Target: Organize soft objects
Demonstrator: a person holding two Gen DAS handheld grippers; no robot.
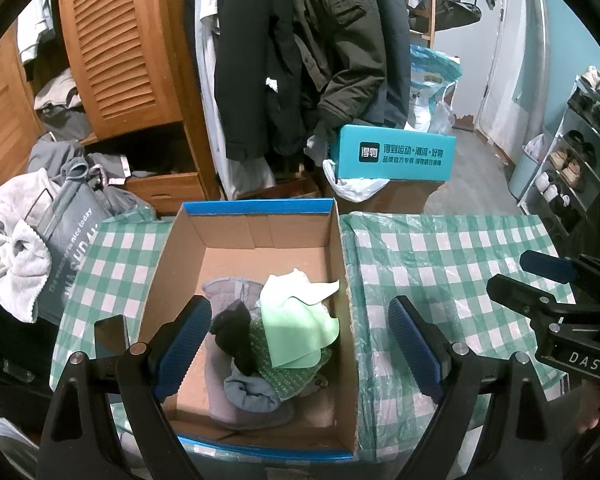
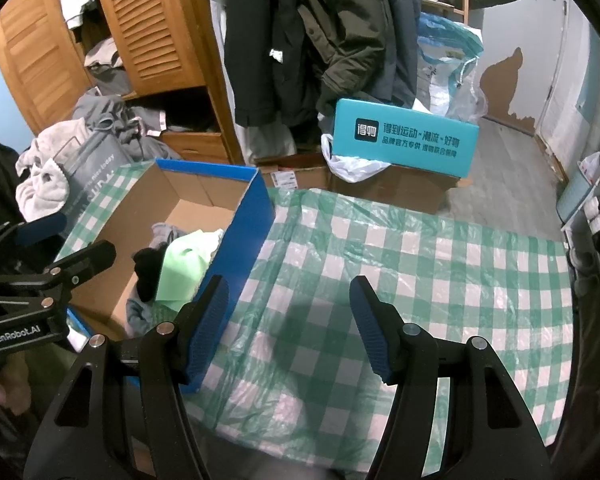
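An open cardboard box with blue rim (image 1: pixel 256 206) stands on the green-checked table (image 1: pixel 440 248). Inside lies a pile of soft things: a light green cloth (image 1: pixel 296 320), a black sock (image 1: pixel 232 332), a green knitted piece (image 1: pixel 284 376) and grey cloths (image 1: pixel 252 396). My left gripper (image 1: pixel 300 344) is open and empty above the pile. My right gripper (image 2: pixel 290 328) is open and empty over the bare tablecloth (image 2: pixel 420 264), just right of the box (image 2: pixel 252 216). The pile shows in the right wrist view too, with the green cloth (image 2: pixel 184 272) on top.
A teal printed box (image 1: pixel 396 154) and cardboard boxes stand behind the table. Hanging coats (image 1: pixel 300 60), a wooden wardrobe (image 1: pixel 120 48), a grey bag with a towel (image 1: pixel 16 264) at left, a shoe rack (image 1: pixel 580 152) at right.
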